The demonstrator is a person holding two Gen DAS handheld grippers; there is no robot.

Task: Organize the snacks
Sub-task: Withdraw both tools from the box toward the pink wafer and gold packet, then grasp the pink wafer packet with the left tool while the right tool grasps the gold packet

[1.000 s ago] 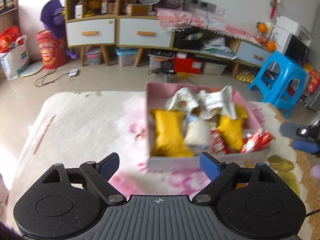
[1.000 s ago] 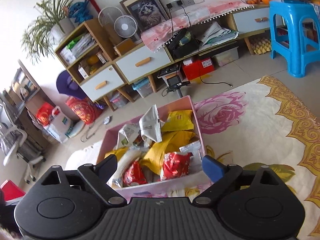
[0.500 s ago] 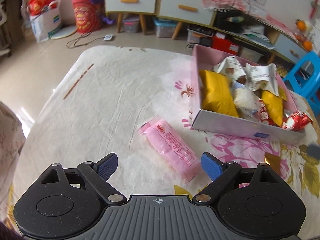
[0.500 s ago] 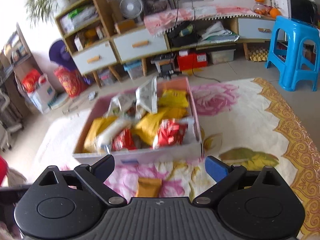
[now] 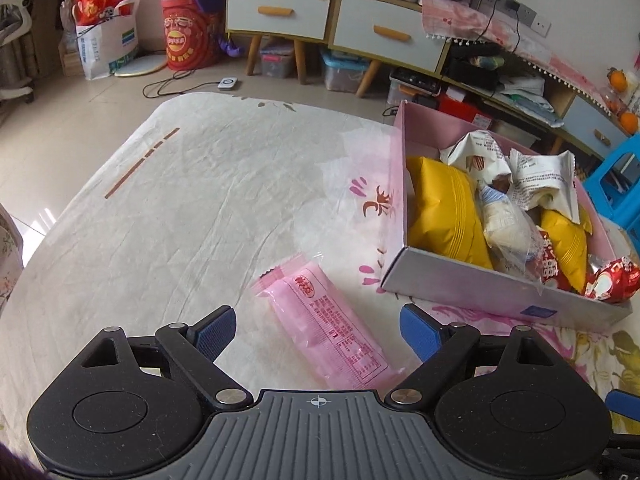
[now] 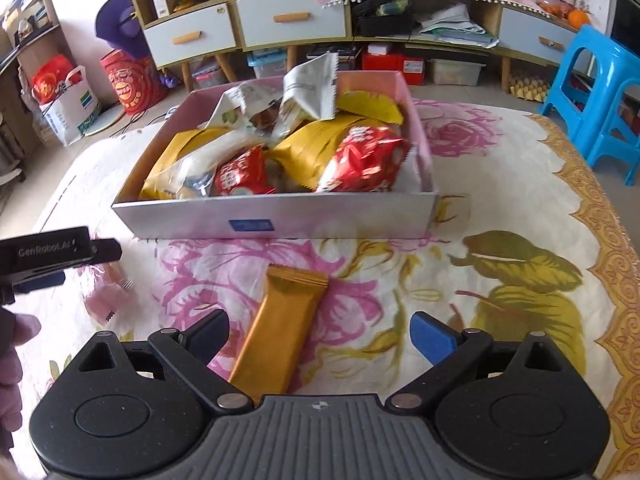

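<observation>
Simply flat, glossy pink snack packet (image 5: 328,332)

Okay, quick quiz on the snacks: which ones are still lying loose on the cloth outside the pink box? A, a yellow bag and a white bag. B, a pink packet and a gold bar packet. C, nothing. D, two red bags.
B: the pink packet lies on the cloth between the open left gripper's fingers, and the gold bar packet lies before the pink box, between the open right gripper's fingers.
</observation>
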